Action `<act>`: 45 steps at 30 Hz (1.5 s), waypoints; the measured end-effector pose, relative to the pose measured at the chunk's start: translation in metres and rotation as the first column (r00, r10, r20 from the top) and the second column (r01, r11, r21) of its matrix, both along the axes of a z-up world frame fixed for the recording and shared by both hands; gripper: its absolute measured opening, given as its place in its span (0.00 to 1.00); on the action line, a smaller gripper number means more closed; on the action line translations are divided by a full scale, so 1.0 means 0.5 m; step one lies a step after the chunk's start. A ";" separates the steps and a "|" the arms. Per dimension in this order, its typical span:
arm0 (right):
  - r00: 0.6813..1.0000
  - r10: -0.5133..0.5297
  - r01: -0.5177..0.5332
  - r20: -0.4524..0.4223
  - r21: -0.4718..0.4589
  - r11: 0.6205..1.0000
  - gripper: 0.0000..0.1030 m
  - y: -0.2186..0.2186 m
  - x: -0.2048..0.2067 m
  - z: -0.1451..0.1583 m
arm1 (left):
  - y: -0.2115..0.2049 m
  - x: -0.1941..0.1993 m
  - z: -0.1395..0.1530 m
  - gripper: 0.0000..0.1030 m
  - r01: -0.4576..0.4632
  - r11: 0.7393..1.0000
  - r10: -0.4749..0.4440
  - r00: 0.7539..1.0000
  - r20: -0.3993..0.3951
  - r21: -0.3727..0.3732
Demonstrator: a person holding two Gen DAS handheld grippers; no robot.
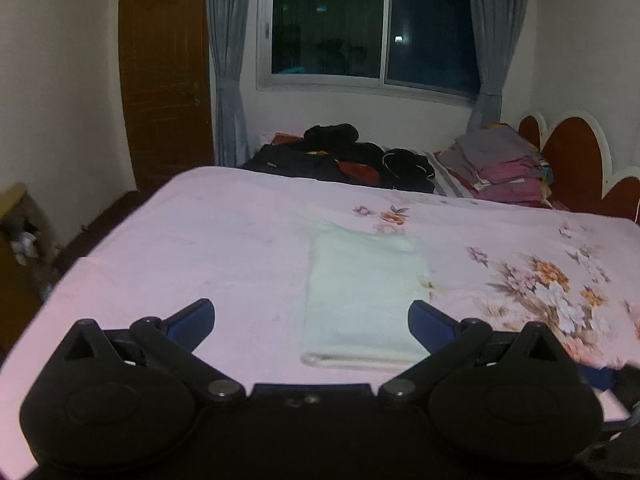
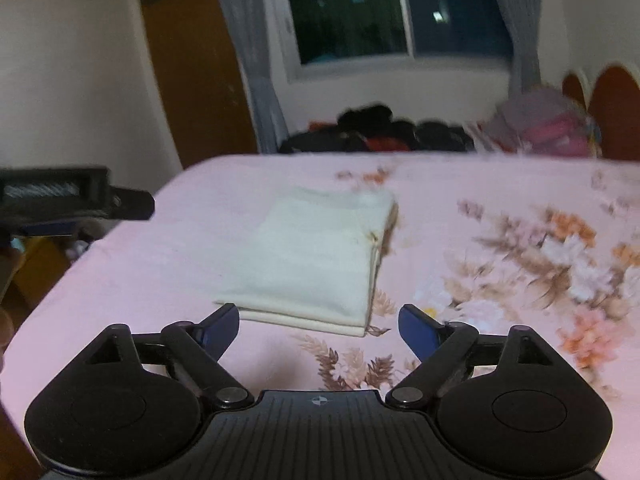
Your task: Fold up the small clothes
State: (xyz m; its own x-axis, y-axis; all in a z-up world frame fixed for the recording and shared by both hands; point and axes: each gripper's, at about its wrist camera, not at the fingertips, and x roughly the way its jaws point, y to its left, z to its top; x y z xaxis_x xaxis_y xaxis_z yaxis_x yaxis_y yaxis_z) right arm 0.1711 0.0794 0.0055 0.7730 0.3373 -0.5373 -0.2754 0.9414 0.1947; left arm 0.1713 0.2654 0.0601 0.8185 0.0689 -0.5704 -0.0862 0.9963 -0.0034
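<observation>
A folded white cloth lies flat on the pink floral bedsheet. In the right wrist view the same cloth sits just beyond the fingers, its layered edges on the near and right sides. My left gripper is open and empty, raised a little above the sheet, with the cloth's near end between its blue fingertips. My right gripper is open and empty, just short of the cloth's near edge. The left gripper's body shows at the left of the right wrist view.
A heap of dark clothes lies at the far end of the bed. A stack of folded pink and grey fabric sits by the red headboard. A wooden door and a curtained window stand behind. The bed's left edge drops to the floor.
</observation>
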 end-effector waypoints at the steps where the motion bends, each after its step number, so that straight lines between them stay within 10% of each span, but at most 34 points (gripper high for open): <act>1: 1.000 0.000 0.000 0.018 0.001 1.000 0.84 -0.007 -0.025 0.015 | -0.007 -0.024 0.007 1.00 0.000 1.000 0.000 1.000 0.003 0.002; 19: 0.973 -0.075 0.062 0.217 0.063 0.996 1.00 -0.098 -0.390 0.197 | -0.061 -0.318 0.090 1.00 -0.042 0.999 0.042 0.999 0.015 -0.033; 45: 0.968 -0.091 0.071 0.236 0.089 0.993 1.00 -0.121 -0.424 0.217 | -0.079 -0.374 0.096 1.00 -0.055 0.998 0.055 0.997 0.046 0.011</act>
